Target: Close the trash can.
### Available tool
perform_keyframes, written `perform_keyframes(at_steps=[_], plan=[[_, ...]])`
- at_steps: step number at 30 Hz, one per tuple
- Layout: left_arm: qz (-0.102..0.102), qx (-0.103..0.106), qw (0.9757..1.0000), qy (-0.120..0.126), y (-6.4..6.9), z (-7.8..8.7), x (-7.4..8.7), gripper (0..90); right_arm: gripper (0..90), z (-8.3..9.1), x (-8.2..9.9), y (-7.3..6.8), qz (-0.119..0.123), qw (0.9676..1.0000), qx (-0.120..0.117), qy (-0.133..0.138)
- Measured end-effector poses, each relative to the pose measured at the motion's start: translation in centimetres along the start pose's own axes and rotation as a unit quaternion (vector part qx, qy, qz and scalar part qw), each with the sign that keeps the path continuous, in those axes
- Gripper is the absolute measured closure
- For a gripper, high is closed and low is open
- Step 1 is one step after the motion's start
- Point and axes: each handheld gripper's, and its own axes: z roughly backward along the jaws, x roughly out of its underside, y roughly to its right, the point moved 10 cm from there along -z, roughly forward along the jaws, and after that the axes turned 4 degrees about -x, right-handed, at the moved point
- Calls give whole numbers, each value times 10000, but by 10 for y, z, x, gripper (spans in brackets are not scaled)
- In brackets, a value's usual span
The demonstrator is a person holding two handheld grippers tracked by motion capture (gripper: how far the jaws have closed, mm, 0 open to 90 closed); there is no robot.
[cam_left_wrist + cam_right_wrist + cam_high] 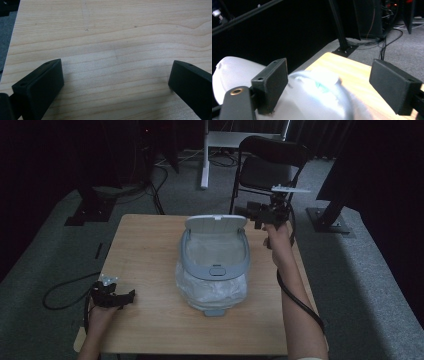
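Pale wood-grain table (150, 250), rounded grey bin (214, 265)

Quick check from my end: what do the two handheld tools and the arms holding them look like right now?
Both are black, two-jawed tools with blocky rectangular jaws that have small holes. The left tool carries a small pale plate and a black cable trailing off the light wooden table. The right tool has a grey three-cornered plate and a black cable along the bare forearm. No sleeves visible.

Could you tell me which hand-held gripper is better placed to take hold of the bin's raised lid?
Right. The right hand-held gripper hangs open beside the bin's lid, while the left hand-held gripper sits open over bare table near the front-left corner.
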Motion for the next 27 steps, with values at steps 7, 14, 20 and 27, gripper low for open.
perform_keyframes(at_steps=[7,14,20,27], plan=[[2,-4,10000,-4,0,0,0,7,141,0,29,-31,395,9986,-336,-86],[13,-14,10000,-3,0,0,0,7,141,-5,55,-53,698,9965,-396,-224],[12,-13,10000,-4,0,0,0,7,127,-9,68,-63,985,9945,-163,-307],[13,-14,10000,-3,0,0,0,7,121,-14,78,-68,1483,9869,358,-533]])
